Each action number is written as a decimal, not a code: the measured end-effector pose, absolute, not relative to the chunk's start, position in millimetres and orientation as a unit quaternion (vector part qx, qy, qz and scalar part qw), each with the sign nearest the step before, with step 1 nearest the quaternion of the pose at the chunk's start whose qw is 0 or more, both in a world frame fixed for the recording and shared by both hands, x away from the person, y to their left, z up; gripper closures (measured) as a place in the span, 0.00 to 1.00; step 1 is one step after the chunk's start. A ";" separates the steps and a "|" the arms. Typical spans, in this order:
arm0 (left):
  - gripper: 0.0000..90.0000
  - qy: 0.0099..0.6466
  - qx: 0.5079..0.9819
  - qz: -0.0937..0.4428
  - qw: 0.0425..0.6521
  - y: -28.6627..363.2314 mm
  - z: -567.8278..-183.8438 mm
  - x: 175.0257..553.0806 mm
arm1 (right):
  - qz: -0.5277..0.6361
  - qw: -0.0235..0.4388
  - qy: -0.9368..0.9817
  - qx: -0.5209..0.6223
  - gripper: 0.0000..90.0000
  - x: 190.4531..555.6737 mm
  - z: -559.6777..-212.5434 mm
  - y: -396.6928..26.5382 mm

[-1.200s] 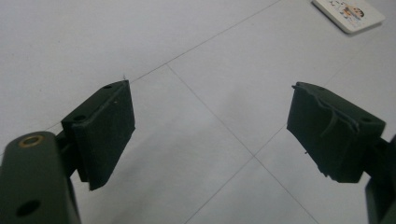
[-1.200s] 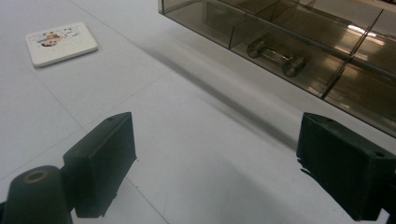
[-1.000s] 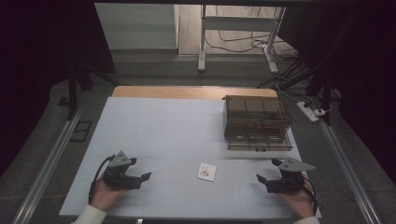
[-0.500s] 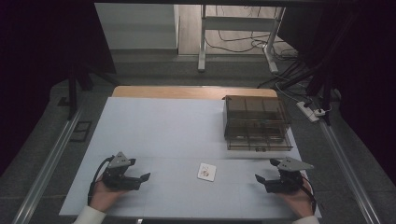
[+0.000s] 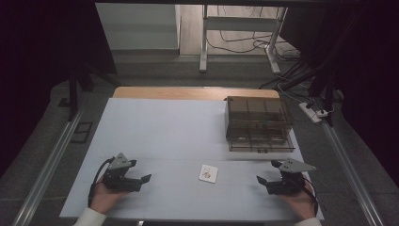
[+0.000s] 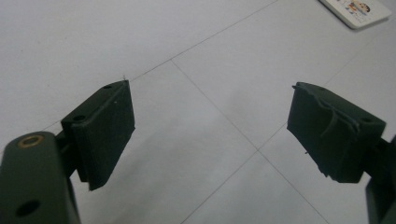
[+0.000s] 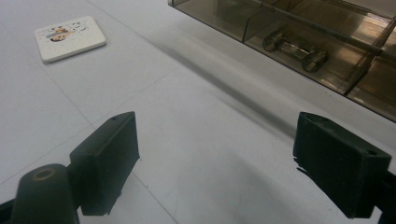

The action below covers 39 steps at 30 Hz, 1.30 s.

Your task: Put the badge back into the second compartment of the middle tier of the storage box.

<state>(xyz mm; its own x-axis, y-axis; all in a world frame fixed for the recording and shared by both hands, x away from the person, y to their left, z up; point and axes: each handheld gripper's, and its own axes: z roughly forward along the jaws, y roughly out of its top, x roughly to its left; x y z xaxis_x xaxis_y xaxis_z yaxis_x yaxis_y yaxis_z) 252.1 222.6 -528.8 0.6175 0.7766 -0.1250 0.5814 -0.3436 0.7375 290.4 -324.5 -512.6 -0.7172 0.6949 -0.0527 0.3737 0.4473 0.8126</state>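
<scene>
A small white card with a printed picture lies flat on the white table, near the front middle. It appears at the top right of the left gripper view and at the top left of the right gripper view. My left gripper rests at the front left, open, its jaws pointing right toward the card with nothing between them. At the front right my right gripper is open too, empty, jaws pointing left.
A smoky transparent organizer box with compartments stands at the right rear of the table; its lowest drawer has a metal handle. A wooden strip borders the table's far edge. Cables and a power strip lie on the floor.
Both grippers stay almost in place; the right one has shifted very slightly. The card and box have not moved.
</scene>
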 end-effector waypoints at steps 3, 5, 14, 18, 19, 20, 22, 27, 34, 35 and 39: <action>0.16 0.419 0.811 0.125 0.390 222.3 -528.8 252.0 | 0.417 0.194 0.828 0.321 0.16 290.3 -511.3 -323.8; 0.16 0.419 0.810 0.125 0.390 222.4 -528.7 252.1 | 0.421 0.193 0.826 0.321 0.16 290.3 -510.0 -323.0; 0.16 0.420 0.810 0.126 0.391 222.7 -528.2 252.3 | 0.438 0.194 0.821 0.310 0.16 288.6 -499.8 -317.0; 0.16 0.420 0.809 0.126 0.391 222.4 -527.9 252.1 | 0.443 0.196 0.820 0.305 0.17 288.3 -495.2 -313.8; 0.16 0.420 0.809 0.126 0.391 222.3 -528.0 252.2 | 0.445 0.195 0.820 0.304 0.17 288.3 -494.0 -313.1; 0.16 0.420 0.809 0.126 0.391 222.2 -528.0 252.2 | 0.448 0.196 0.819 0.302 0.17 288.3 -493.0 -312.1; 0.16 0.420 0.809 0.126 0.391 221.9 -528.1 252.2 | 0.450 0.195 0.819 0.299 0.17 288.4 -490.3 -310.1; 0.16 0.421 0.809 0.126 0.390 221.5 -527.8 251.9 | 0.452 0.196 0.821 0.287 0.17 290.6 -485.2 -302.8; 0.16 0.419 0.810 0.126 0.390 221.0 -528.2 252.1 | 0.455 0.187 0.825 0.279 0.17 294.1 -482.2 -294.6; 0.16 0.420 0.810 0.126 0.390 221.1 -528.2 252.2 | 0.454 0.186 0.826 0.278 0.17 294.5 -481.9 -293.7; 0.16 0.420 0.810 0.126 0.389 221.3 -528.3 252.2 | 0.455 0.181 0.828 0.274 0.17 296.1 -480.7 -290.7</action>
<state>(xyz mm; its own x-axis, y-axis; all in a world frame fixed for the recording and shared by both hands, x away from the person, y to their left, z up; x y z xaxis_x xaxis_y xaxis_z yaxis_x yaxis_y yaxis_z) 252.2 221.3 -528.3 0.6152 0.7789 -0.1222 0.5818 -0.3439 0.7370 296.1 -290.7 -480.7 -0.7842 0.6184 -0.0507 0.2885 0.4357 0.8526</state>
